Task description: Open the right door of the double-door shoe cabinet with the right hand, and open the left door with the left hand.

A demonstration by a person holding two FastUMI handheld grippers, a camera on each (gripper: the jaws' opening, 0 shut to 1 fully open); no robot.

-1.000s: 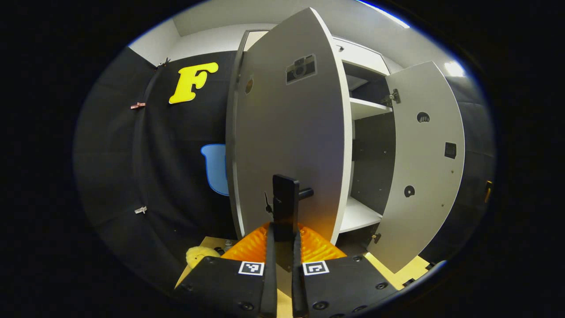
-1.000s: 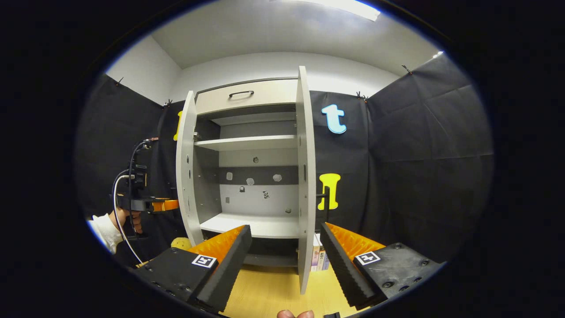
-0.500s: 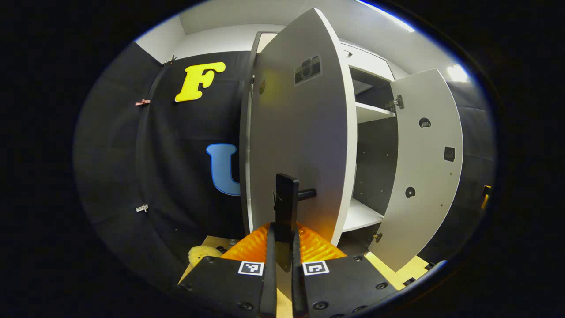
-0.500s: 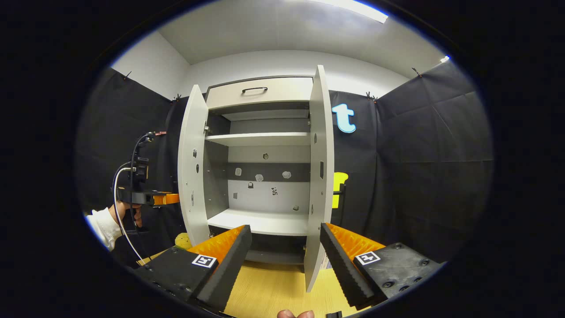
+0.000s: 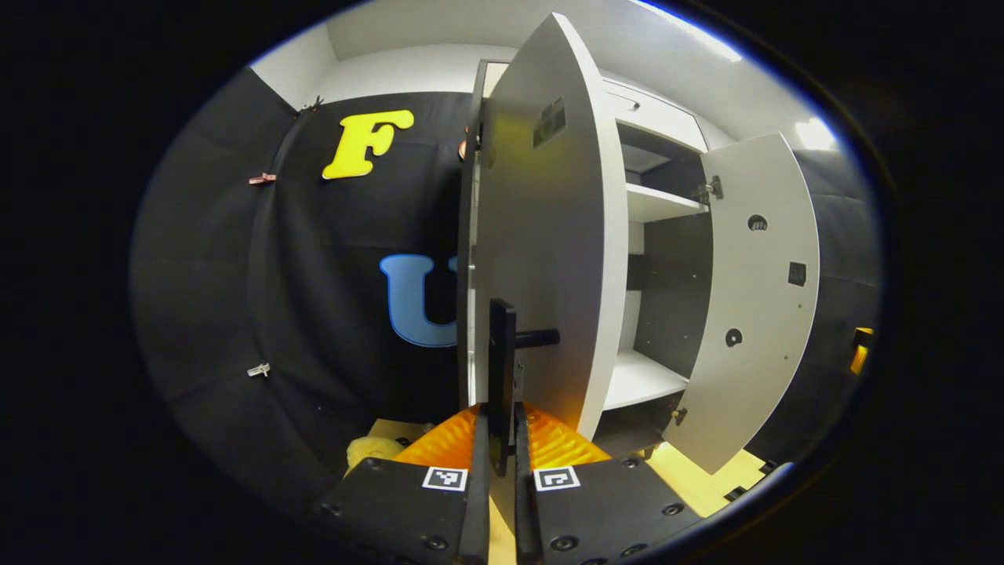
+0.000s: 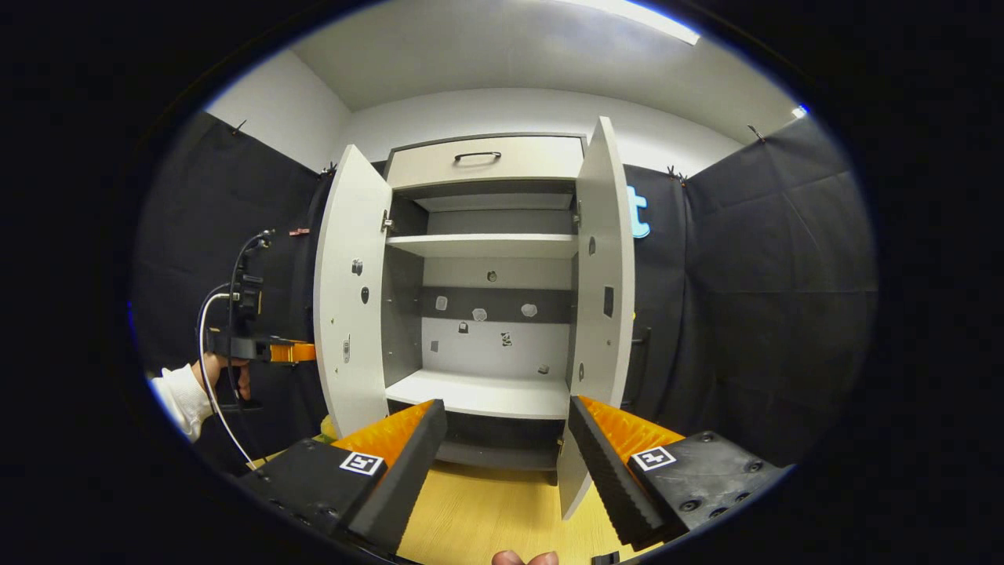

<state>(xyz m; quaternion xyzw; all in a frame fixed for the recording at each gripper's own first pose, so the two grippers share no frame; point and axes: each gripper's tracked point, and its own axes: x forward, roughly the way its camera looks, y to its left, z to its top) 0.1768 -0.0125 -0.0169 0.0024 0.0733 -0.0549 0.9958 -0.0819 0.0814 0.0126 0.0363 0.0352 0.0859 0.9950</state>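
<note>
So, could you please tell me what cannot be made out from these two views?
- Small marks on the cabinet's back panel, right gripper view: too small to identify.
- Yellow object on the floor, left gripper view: partly hidden by the left gripper, which grips the left door's handle.
- Right door's handle, right gripper view: mostly behind the right door.
- Drawer contents: drawer closed.
</note>
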